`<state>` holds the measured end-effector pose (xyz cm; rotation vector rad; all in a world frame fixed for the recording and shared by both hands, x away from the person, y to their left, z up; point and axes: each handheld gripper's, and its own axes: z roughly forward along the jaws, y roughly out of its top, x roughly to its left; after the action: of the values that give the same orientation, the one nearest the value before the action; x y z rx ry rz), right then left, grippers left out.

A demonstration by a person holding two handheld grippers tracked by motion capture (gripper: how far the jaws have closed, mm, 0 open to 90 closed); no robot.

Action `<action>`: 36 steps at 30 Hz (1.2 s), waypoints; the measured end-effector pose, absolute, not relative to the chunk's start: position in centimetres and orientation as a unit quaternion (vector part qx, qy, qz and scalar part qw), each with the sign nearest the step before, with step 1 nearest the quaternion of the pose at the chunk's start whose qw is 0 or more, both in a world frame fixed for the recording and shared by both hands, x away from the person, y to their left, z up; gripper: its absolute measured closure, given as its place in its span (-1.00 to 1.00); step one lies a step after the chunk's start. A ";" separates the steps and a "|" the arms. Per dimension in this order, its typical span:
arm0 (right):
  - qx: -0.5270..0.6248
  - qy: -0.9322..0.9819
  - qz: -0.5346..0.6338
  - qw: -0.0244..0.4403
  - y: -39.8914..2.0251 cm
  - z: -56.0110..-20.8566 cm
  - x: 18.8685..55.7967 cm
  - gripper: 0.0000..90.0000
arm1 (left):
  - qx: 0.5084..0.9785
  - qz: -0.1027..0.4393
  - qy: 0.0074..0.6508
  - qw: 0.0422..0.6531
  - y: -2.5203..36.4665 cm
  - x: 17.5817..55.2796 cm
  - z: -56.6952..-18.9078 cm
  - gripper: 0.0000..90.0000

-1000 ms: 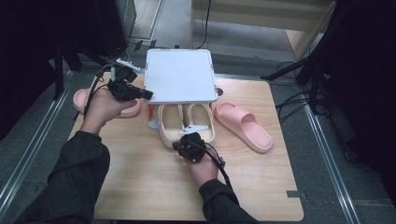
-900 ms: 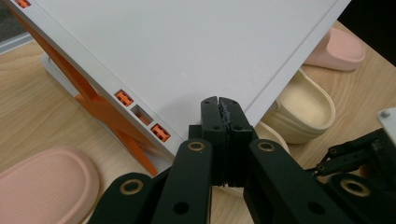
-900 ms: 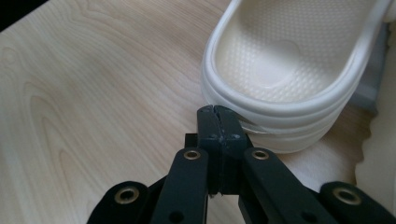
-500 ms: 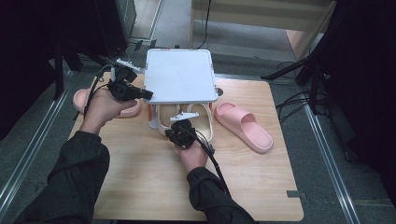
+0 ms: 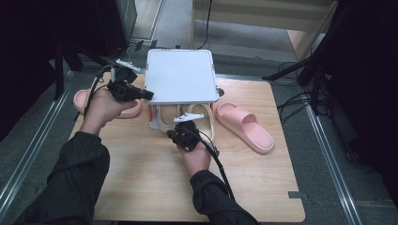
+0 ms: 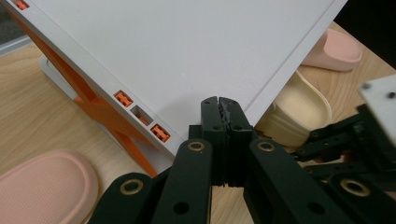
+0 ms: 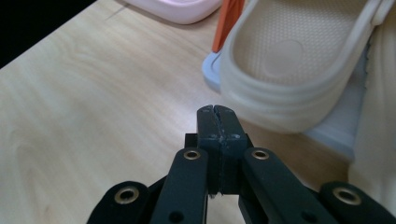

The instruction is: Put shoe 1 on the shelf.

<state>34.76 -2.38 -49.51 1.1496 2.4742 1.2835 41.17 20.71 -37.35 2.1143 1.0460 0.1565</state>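
Cream slippers (no legible markings), white rack

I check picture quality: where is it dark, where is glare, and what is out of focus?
High view: surroundings almost black, wooden table evenly lit. Left gripper view: white shelf top bright, without harsh glare. Right gripper view: beige slipper sharp, a soft shine on the wood, black corner at upper left.

Both hand-held grippers closed (jaws together)
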 end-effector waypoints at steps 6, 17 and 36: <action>0.360 0.826 0.429 0.069 -5.1 -48.6 32.3 1.00 | 0.827 0.061 0.411 0.379 20.7 41.2 -37.3 0.99; 0.372 0.824 0.422 0.070 -10.9 -48.3 29.4 1.00 | 0.826 0.065 0.414 0.378 20.6 41.1 -37.3 0.99; 0.401 0.822 0.395 0.084 -13.1 -51.0 31.6 0.68 | 0.824 0.062 0.415 0.380 20.7 41.1 -37.4 0.99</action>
<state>31.55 -13.14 -50.97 1.1964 2.4539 1.1778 41.09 20.72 -37.36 2.1046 1.0609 0.1573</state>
